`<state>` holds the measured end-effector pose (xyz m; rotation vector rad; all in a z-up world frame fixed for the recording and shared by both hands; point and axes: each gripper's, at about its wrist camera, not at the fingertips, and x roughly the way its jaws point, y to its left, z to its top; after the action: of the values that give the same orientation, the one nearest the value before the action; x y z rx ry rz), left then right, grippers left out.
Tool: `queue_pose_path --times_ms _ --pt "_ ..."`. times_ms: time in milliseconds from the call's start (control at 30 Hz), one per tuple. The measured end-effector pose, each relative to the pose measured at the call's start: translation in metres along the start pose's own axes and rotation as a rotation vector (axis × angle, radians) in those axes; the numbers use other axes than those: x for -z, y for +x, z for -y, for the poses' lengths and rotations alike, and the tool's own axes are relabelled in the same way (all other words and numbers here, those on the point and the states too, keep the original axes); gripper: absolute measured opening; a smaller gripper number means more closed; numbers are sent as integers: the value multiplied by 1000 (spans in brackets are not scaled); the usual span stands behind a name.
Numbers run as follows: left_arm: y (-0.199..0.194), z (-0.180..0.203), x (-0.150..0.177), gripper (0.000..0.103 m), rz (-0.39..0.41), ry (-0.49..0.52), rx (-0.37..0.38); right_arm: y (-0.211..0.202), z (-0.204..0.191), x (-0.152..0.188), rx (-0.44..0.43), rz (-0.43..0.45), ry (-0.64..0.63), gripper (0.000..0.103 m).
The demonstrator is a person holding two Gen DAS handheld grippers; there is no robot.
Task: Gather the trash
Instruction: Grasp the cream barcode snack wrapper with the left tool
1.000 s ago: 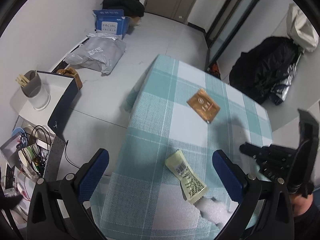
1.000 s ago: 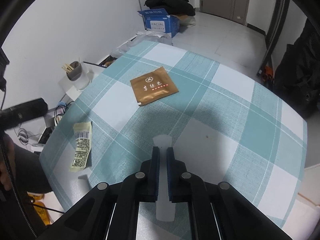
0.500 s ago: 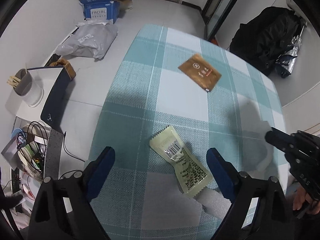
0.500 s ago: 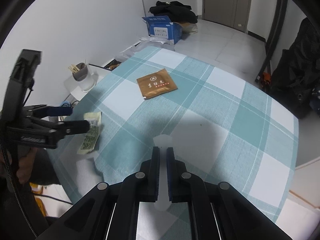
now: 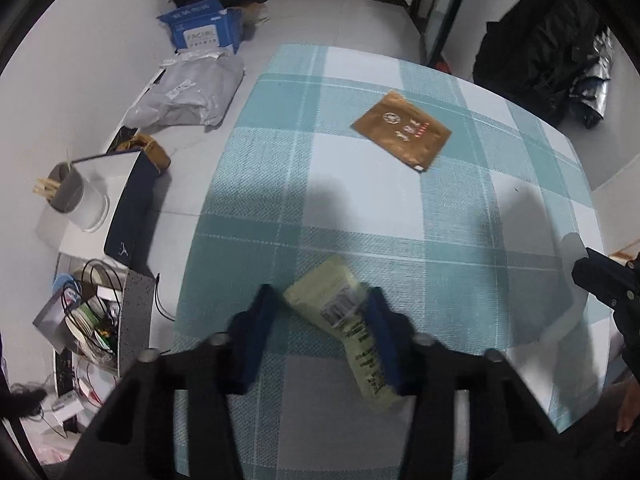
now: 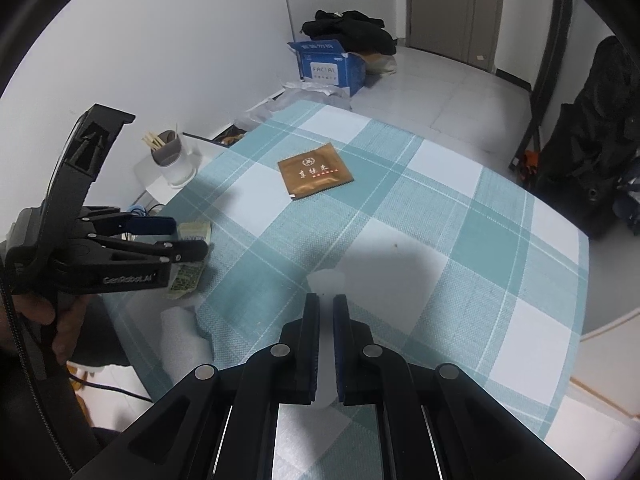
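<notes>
A pale yellow-green wrapper (image 5: pixel 344 320) with a barcode lies near the left edge of the checked teal tablecloth (image 5: pixel 360 200). My left gripper (image 5: pixel 320 308) is down over it, fingers narrowed on either side of the wrapper, still partly open; it also shows in the right wrist view (image 6: pixel 188 236), with the wrapper (image 6: pixel 192 252) between its fingers. A brown foil sachet (image 5: pixel 402 130) lies flat farther back on the table, also in the right wrist view (image 6: pixel 316 170). My right gripper (image 6: pixel 326 312) is shut on a thin white foam strip (image 6: pixel 326 284), above the table's near side.
A white foam piece (image 6: pixel 184 336) lies at the table's near left corner. On the floor to the left are a cup with sticks (image 5: pixel 68 196), a dark box (image 5: pixel 132 208), a grey parcel bag (image 5: pixel 188 92) and a blue carton (image 5: pixel 204 28). Black bags (image 5: pixel 540 36) stand at right.
My left gripper has moved down and forward onto the yellow-green wrapper and its fingers have narrowed around it. The right gripper stays shut on the foam strip and has pulled back a little.
</notes>
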<state>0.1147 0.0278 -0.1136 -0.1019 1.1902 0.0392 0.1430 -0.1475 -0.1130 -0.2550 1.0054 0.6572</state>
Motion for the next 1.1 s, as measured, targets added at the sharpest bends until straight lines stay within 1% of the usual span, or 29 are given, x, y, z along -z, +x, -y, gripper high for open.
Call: queue_pose_path --times_ms 100,167,300,333,433,467,600,667,733,800,867,933,1100 --pt "2 8 0 31 9 35 -34 -1 1 0 0 3 10 6" --pt "2 8 -3 26 5 31 -27 -2 2 0 -1 5 14 6" --pt "4 8 -8 19 0 26 -8 -2 2 0 -1 7 12 6" --pt "4 11 -8 14 4 44 5 -2 2 0 -2 6 14 6" --pt "5 20 -10 14 15 98 -6 1 4 1 2 2 25 6" --pt "5 20 -11 13 16 101 -3 2 6 1 1 -1 36 6" --pt "7 16 -15 12 9 81 12 -1 7 -4 -5 11 46 6" --pt "1 14 -20 5 46 63 2 -1 6 -5 -10 15 44 6" --pt "-5 11 -25 2 66 32 32 0 5 -5 -11 13 43 6" --pt "-8 9 -27 2 82 20 38 2 6 -5 -8 5 43 6" --pt "-6 8 -28 1 75 2 56 4 9 -5 -9 -3 56 6" --pt "-4 7 -28 1 69 -14 79 3 12 -6 -15 0 68 6" --pt "-9 4 -29 1 89 -40 124 -3 15 -6 -24 18 83 6"
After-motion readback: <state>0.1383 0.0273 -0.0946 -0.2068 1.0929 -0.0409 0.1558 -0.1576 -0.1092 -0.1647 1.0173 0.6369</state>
